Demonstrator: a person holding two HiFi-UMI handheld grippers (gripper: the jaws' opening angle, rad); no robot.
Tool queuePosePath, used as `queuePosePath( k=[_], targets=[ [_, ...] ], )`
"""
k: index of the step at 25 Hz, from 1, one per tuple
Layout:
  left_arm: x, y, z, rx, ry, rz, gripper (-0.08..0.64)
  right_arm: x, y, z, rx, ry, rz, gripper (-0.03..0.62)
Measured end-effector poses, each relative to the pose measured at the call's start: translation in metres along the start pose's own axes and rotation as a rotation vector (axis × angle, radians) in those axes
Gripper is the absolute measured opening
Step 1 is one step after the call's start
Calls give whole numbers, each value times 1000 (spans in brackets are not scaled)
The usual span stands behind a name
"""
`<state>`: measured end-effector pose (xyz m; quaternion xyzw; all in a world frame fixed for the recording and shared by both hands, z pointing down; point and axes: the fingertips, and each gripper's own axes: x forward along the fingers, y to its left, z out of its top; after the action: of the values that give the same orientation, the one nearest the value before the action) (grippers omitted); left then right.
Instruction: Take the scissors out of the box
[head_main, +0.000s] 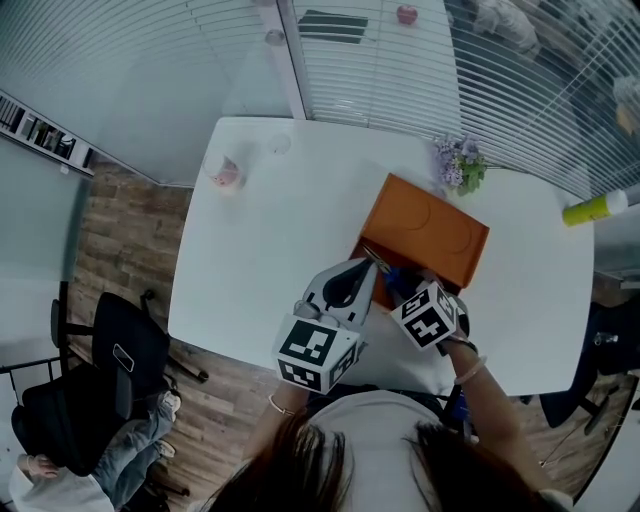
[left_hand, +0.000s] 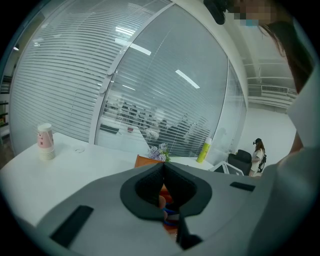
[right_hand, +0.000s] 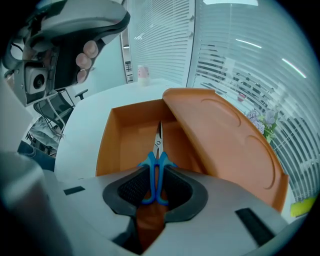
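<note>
Orange box on a white table, standing open with its orange lid tilted up along the right side. The only visible content is a pair of blue-handled scissors. Their handles sit at the near rim and their closed blades point into the box interior. The right gripper has its jaws pressed against both sides of the scissor handles, holding them. The left gripper has its pads brought together at the tips with nothing seen between them; in the head view its tip lies at the near corner of the lid. Beyond the box stand a small bunch of purple flowers and a yellow-green bottle. A pink paper cup stands well apart at the far left of the table. A black office chair is on the floor to the left.
</note>
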<state>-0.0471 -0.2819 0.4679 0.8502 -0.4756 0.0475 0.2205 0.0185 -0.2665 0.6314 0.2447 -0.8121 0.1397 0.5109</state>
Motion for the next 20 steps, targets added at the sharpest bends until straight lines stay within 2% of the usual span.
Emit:
queuePosePath(
  k=[20],
  targets=[
    [-15,-15,8,30,-30,13,18,-30,0,11,3,-86,-23,110]
  ],
)
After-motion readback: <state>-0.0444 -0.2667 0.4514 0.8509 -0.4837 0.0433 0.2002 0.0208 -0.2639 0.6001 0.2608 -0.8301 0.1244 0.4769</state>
